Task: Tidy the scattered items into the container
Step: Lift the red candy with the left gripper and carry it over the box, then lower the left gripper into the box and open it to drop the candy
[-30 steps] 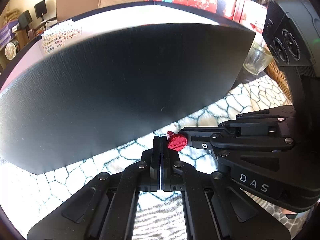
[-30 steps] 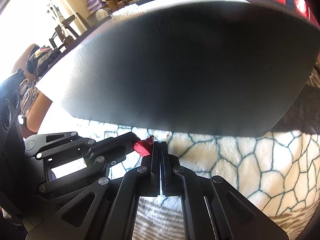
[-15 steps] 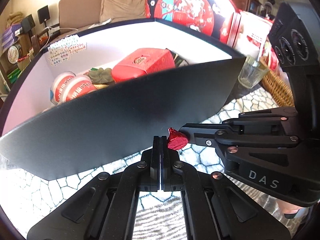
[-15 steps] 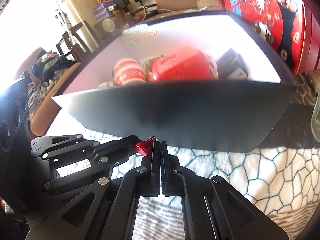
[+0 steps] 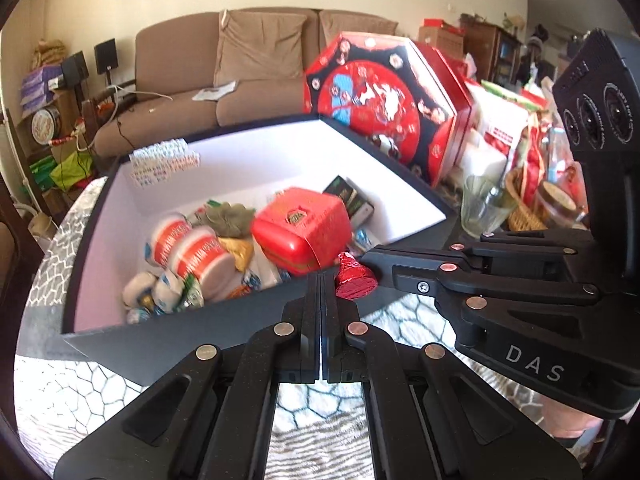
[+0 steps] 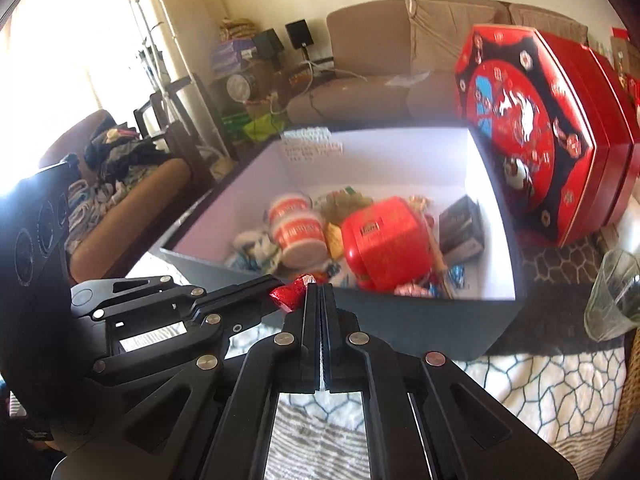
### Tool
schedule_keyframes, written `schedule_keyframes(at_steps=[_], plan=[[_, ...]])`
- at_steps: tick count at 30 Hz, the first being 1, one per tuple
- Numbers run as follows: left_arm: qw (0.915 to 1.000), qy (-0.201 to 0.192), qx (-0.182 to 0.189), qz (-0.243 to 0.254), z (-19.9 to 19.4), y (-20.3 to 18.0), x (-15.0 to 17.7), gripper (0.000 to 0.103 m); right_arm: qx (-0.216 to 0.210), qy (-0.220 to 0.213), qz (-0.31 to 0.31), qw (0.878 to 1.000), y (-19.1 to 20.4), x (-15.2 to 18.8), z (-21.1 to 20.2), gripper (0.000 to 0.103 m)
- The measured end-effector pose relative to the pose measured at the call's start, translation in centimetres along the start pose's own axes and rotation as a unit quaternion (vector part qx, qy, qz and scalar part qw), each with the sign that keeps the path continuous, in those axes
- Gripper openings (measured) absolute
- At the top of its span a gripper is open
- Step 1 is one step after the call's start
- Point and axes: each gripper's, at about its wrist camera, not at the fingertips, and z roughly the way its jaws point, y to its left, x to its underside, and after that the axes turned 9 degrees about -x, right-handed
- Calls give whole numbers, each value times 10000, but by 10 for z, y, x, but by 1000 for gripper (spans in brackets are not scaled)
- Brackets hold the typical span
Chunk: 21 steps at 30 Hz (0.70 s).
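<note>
Both claws are pressed together with nothing between their own fingers. The left claw [image 5: 321, 280] and the right claw [image 5: 370, 260] meet tip to side, and the red foil chocolate [image 5: 354, 280] is squeezed between them, against the right flank of the left claw and the nose of the right one. That looks like a deliberate two-tool pinch. The sweet is small and conical, and I'd guess it is easier to trap from outside than to seat between one pair of pads.

From the right wrist camera the picture is mirrored, with the left claw [image 6: 276, 284] coming in from the left and the chocolate [image 6: 290, 292] wedged against the right claw [image 6: 321, 292].

Just ahead of the tips stands the black box [image 5: 168, 340], white inside. The chocolate hangs level with its near wall, apparently not yet over the opening, so it seems a short push forward is needed before parting the claws.

Inside, ahead and to the left, lie two red-and-white tubs [image 5: 200, 252] among loose wrapped sweets, then a red tin [image 5: 300, 228] ahead, then a dark packet [image 5: 352, 200].

Beyond the box to the right a red gift box [image 5: 380, 96] is propped, and a glass tumbler [image 5: 480, 208] stands beside a wicker basket [image 5: 520, 216]. All of it rests on the cloth-covered bench [image 5: 80, 392].
</note>
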Motion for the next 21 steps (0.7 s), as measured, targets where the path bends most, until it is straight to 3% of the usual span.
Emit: schedule_keyframes(at_steps=[11, 21], plan=[[9983, -326, -243, -427, 12, 25, -47, 0, -108, -520, 113, 9985, -4, -54, 17, 2], [9976, -284, -291, -558, 49, 36, -68, 1, -134, -494, 94, 9986, -25, -84, 44, 2]])
